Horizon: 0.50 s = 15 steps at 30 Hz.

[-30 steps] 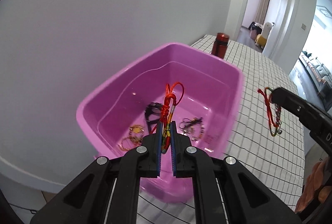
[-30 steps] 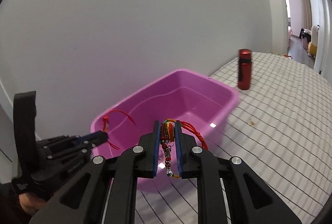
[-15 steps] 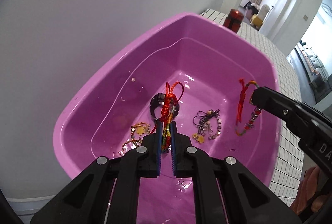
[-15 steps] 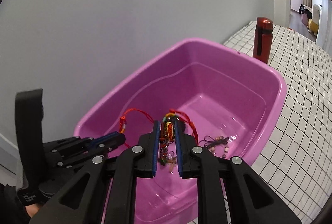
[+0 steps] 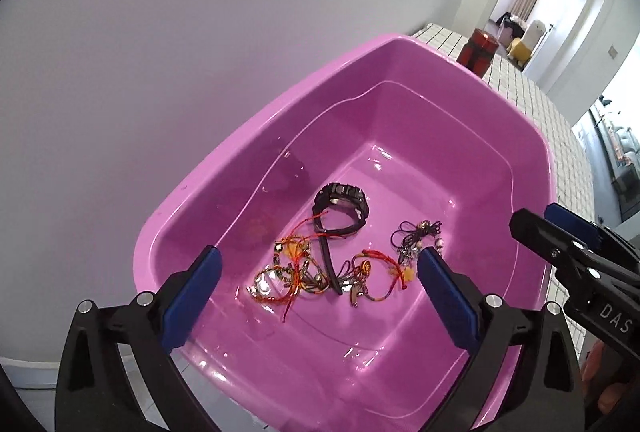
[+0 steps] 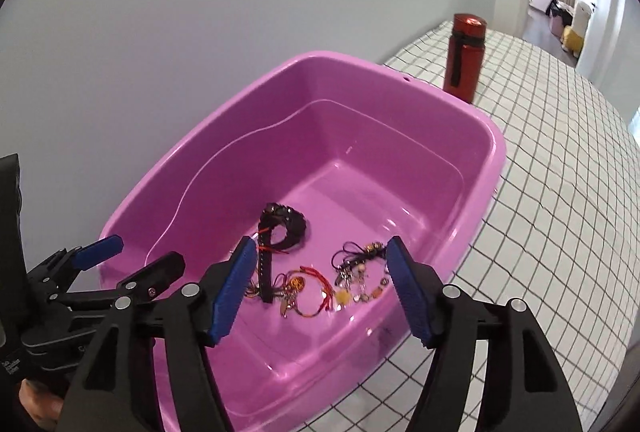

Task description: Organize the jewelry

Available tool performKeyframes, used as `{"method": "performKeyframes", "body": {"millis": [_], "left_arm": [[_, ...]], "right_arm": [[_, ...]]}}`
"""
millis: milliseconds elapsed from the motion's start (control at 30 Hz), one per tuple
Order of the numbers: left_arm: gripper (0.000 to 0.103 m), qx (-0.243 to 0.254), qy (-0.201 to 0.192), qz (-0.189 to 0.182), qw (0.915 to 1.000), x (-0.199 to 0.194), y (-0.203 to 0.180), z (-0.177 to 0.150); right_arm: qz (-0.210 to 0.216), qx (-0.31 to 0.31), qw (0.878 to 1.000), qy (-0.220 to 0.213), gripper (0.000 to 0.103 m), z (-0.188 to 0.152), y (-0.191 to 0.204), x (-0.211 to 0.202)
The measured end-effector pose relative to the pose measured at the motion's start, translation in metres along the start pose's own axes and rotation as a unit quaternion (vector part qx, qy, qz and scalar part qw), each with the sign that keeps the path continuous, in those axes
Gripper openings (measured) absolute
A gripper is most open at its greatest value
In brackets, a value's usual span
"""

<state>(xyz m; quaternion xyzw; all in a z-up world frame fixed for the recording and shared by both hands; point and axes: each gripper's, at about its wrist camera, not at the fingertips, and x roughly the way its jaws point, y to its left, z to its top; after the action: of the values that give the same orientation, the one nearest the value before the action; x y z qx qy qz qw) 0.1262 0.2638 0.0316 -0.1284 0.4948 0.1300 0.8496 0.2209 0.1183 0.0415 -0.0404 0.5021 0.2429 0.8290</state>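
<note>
A pink plastic tub holds a black watch, red-string bracelets and a dark beaded piece on its floor. My left gripper is open and empty above the tub's near end. My right gripper is open and empty above the tub; it also shows at the right of the left wrist view. The left gripper shows at the lower left of the right wrist view.
A red bottle stands on the white checked tablecloth just beyond the tub's far end. A grey wall runs along the tub's left side. An open doorway lies far behind.
Both grippers have opened and let go of their red-string bracelets, which now lie on the tub floor among the other pieces. Both grippers hang over the tub.
</note>
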Motion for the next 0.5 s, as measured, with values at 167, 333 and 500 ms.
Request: {"method": "performKeyframes", "body": {"millis": [167, 333, 500], "left_arm": [[0.096, 0.016, 0.004, 0.022, 0.9996, -0.005, -0.006, -0.001], [0.097, 0.021, 0.004, 0.032, 0.9993, -0.008, -0.010, -0.002], [0.097, 0.015, 0.005, 0.038, 0.9992, -0.011, -0.007, -0.001]], "right_arm": [[-0.013, 0.008, 1.000, 0.025, 0.065, -0.006, 0.002, -0.007], [-0.031, 0.012, 0.998, 0.047, 0.067, -0.009, 0.004, -0.013], [-0.053, 0.011, 0.997, 0.056, 0.068, -0.008, 0.003, -0.017]]}}
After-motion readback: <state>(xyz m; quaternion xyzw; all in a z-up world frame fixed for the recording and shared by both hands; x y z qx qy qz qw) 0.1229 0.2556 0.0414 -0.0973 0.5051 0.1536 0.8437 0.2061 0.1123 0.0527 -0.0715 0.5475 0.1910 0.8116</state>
